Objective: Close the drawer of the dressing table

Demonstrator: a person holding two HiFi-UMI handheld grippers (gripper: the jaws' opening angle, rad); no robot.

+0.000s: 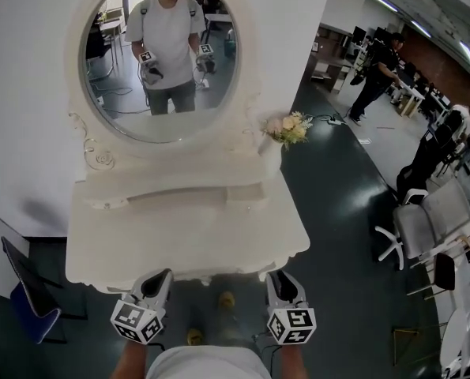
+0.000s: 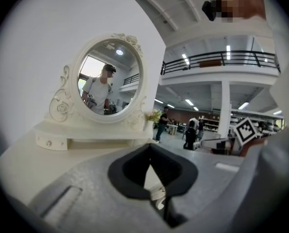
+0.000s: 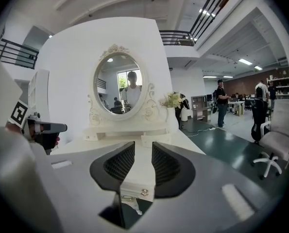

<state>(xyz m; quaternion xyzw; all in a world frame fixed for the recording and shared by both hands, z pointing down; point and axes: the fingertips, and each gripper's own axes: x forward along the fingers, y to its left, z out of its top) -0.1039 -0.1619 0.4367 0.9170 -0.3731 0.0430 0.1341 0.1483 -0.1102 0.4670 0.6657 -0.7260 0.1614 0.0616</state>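
A white dressing table [image 1: 187,243] stands against a white wall [image 1: 21,93] in an open, strip-lit hall with a railed upper gallery. The tabletop is bare. The small drawer [image 1: 246,194] on the right of the shelf under the oval mirror [image 1: 159,54] sticks out a little from the shelf front, while its twin on the left sits flush. A bunch of pale flowers [image 1: 288,127] stands at the right end of the shelf, beside the mirror frame.

Both hand-held tools hover at the near edge of the table, well apart from the drawer. The left gripper [image 2: 150,152] is clenched, its black pads meeting at the tips with nothing between them. The right gripper [image 3: 143,147] is released, and the gap between its jaws frames the tabletop and a metal knob [image 3: 143,192] on the table's near front.

The mirror reflects a person in a white T-shirt with a gripper in each hand. To the right, a dark, glossy floor [image 1: 337,235] runs past grey office chairs [image 1: 424,219] to a person in black [image 1: 377,73] at the far side. A blue chair [image 1: 29,306] stands near left.
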